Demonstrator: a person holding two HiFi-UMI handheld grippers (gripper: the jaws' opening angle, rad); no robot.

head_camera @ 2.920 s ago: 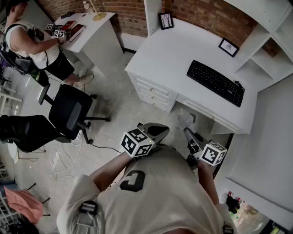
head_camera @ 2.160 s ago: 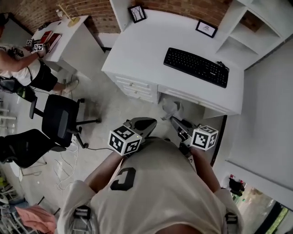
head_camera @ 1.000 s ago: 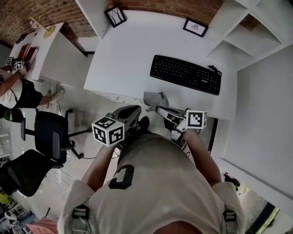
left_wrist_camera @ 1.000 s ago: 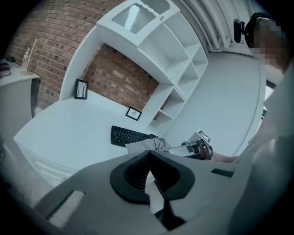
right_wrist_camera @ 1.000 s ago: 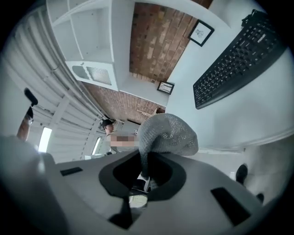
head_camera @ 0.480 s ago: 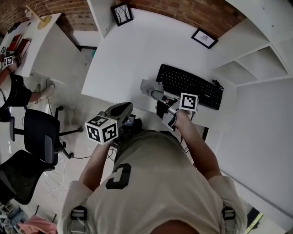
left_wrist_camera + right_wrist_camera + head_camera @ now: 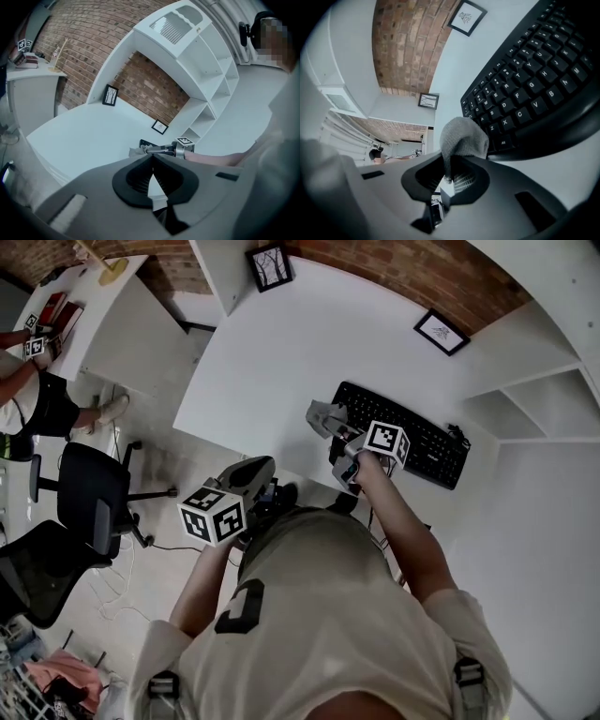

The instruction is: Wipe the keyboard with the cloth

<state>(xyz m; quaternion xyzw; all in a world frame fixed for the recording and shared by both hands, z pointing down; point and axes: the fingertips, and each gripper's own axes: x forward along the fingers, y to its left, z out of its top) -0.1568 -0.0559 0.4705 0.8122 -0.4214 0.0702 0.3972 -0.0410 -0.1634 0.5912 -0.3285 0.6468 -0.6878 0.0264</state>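
Cloth (image 7: 464, 136): grey, bunched into a lump, pinched by one fold between the jaws of the right tool (image 7: 449, 176). The jaws are closed on it. The lump hangs over the left end of the keyboard (image 7: 525, 70), above the near corner keys. I cannot tell whether the fabric touches the keys or sits just above them.

Keyboard: black, full-size, lying at an angle on the white table (image 7: 281, 343), toward its right side, close to the front edge. No visible displacement; the keys look dry.

Left tool (image 7: 152, 161): jaws together, nothing between them. It is held low by the person's body, well apart from the table, and takes no part.

Surroundings: two small picture frames (image 7: 270, 263) stand at the back of the table against the brick wall, and white shelves are to the right. An office chair (image 7: 80, 498) is on the floor to the left.

Step in hand (judgement): approach finished, wiping about to start, with no stroke evident yet.

Next move (judgement): lower the cloth into firm contact with the keys, then drag it along the rows toward the far right end. Keep the grip tight so the fold does not slip out. Keep pressure light enough that the keyboard does not slide on the smooth table. The idle left tool could steady it.
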